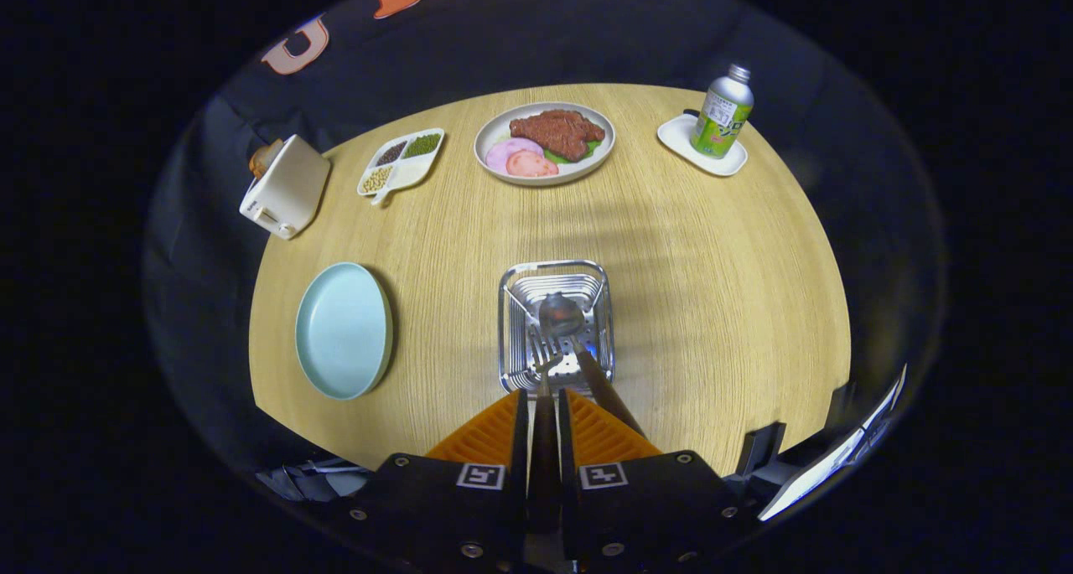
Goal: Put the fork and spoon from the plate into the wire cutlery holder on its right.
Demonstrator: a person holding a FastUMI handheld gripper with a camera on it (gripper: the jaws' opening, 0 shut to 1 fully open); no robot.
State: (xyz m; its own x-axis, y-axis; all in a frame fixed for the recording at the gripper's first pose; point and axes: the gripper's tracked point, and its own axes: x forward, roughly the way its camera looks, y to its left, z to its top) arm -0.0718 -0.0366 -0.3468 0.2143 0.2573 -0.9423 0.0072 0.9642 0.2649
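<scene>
My gripper (543,395) is shut on the dark handle of the fork (545,364), which runs up between the fingers. Its tines hang just ahead of the fingertips, over the near part of the wire cutlery holder (511,306). The spoon (560,314) lies in the holder, bowl in the middle, with its brown handle leaning out over the near rim beside my right finger. To the left of the holder sits the pale blue plate (344,331), with nothing on it.
Beyond the holder stand a plate of meat and ham slices (545,142), a divided dish of beans (402,162), a toaster (285,187) at the far left, and a green bottle (723,111) on a white saucer at the far right. The round wooden table's edge curves close on both sides.
</scene>
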